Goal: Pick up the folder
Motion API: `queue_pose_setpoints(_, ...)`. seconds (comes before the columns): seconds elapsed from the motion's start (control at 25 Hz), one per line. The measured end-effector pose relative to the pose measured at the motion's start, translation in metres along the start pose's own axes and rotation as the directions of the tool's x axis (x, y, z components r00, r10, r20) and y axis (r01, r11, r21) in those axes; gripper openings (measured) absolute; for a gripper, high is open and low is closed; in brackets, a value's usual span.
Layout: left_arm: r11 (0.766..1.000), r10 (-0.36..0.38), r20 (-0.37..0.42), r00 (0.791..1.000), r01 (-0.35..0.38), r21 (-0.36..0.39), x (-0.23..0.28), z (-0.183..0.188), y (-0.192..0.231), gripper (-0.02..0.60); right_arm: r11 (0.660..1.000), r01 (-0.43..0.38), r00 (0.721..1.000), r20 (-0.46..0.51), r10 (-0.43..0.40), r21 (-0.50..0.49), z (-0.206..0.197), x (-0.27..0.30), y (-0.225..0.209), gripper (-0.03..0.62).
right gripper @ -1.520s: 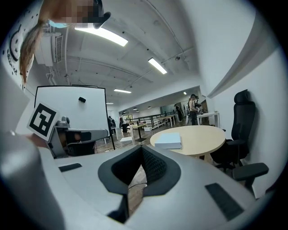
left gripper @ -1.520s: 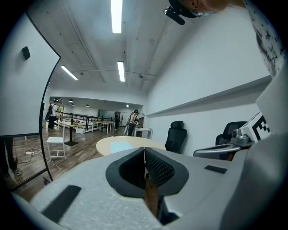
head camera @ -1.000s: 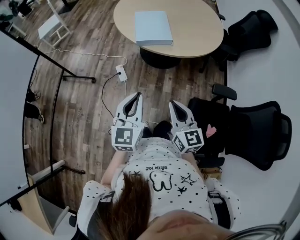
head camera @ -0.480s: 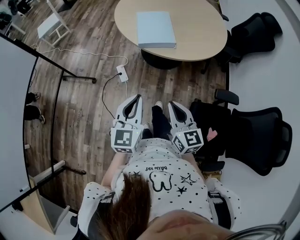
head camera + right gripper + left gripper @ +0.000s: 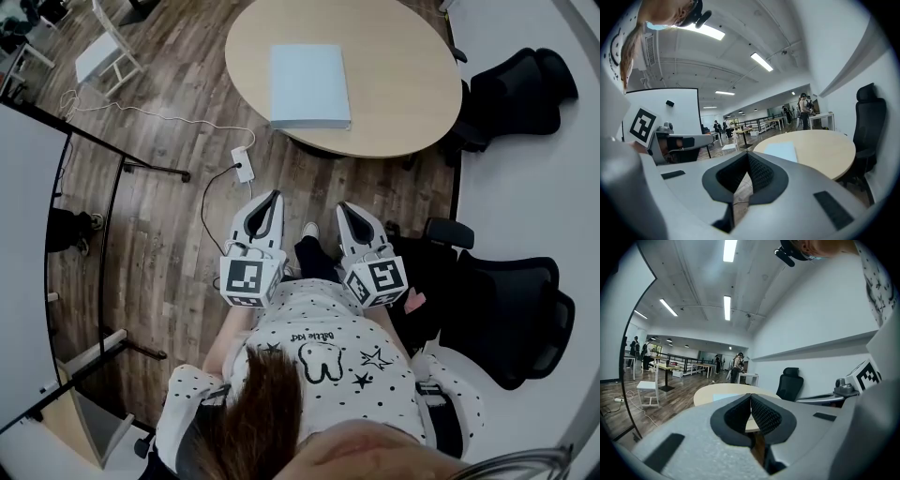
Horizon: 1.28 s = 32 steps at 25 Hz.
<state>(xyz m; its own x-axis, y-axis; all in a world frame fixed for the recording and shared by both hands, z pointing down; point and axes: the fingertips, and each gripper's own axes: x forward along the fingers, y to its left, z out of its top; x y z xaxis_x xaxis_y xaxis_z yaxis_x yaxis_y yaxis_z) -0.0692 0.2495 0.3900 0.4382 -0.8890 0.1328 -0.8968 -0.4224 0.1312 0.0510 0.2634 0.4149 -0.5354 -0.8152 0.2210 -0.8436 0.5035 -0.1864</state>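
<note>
Probably light and fairly stiff, judging by the thin, flat, board-like look. Pale blue folder: rectangular, closed, plain smooth cover, possibly slippery. No label, clasp or writing to be made out.

Lying flat, with no visible gap underneath to slip a jaw into. Best taken at the near short edge, close to the rim of the surface. Perhaps slid out over that rim first, then pinched through cover and back together. Likely to sag or flop open if lifted by one corner only, so safer with one hold toward each near corner.

Placed on the left half of the round, light wooden surface, long sides running toward 12 o'clock. Roughly at 12 o'clock from both claws and well apart from them.

Pressed together with nothing in between: left claw. Likewise pressed together and empty: right claw. Both pointing toward 12 o'clock, side by side above the wooden floor, short of the surface.
</note>
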Motion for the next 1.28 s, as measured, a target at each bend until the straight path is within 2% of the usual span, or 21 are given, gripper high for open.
queue_pose_setpoints(0.24, 0.999, 0.046, 0.01, 0.999, -0.046, -0.013, 0.06, 0.011, 0.012, 0.017, 1.0, -0.019, 1.0, 0.008, 0.019, -0.015, 0.025, 0.038, -0.051, 0.005)
queue_pose_setpoints(0.48, 0.999, 0.047, 0.022, 0.999, -0.047, -0.011, 0.103, 0.017, 0.005, 0.017, 1.0, -0.019, 1.0, 0.005, 0.019, -0.011, 0.034, 0.055, -0.091, 0.006)
queue_pose_setpoints(1.0, 0.999, 0.051, -0.015, 0.999, -0.051, -0.003, 0.144, 0.016, 0.018, 0.017, 1.0, -0.01, 1.0, -0.016, 0.011, 0.021, 0.034, 0.082, -0.121, 0.005)
queue_pose_setpoints(1.28, 1.0, 0.023, -0.042, 0.999, -0.024, -0.014, 0.194, 0.019, 0.049, 0.017, 0.999, 0.017, 0.999, -0.045, -0.015, 0.043, 0.041, 0.13, -0.142, 0.006)
